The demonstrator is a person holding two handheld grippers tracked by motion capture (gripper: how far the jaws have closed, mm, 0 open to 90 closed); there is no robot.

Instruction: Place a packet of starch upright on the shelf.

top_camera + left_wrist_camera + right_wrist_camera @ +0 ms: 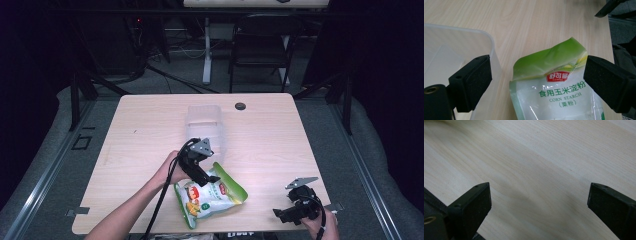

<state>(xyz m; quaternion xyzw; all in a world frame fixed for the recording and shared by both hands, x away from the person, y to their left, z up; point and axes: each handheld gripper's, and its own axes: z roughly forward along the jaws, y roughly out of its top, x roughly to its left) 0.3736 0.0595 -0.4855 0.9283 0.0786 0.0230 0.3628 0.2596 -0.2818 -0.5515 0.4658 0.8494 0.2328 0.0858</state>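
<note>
Lying flat on the worktop, the corn starch pouch rests near the front edge, its green top end pointing toward roughly 2 o'clock in the high view and its long axis running from about 7 o'clock to 2 o'clock. The left hand-held gripper hangs right over that green top end, jaws spread wide. In the left gripper view the pouch sits between the two black pads with its folded green lip pointing to 12 o'clock, so it lies dead ahead of this gripper and lengthwise along its reach; neither pad touches the film yet. The clear plastic bin stands just beyond the pouch at about 12 o'clock in the high view, and its rim shows at 9 o'clock in the left gripper view, just beside the left pad. The right hand-held gripper sits well apart at about 3 o'clock from the pouch, near the front right corner, jaws also spread, looking at bare wood. The left one is plainly nearer, so the pick looks likely to fall to it: a closing on the pouch's top edge, then a short carry toward 12 o'clock into the bin.
</note>
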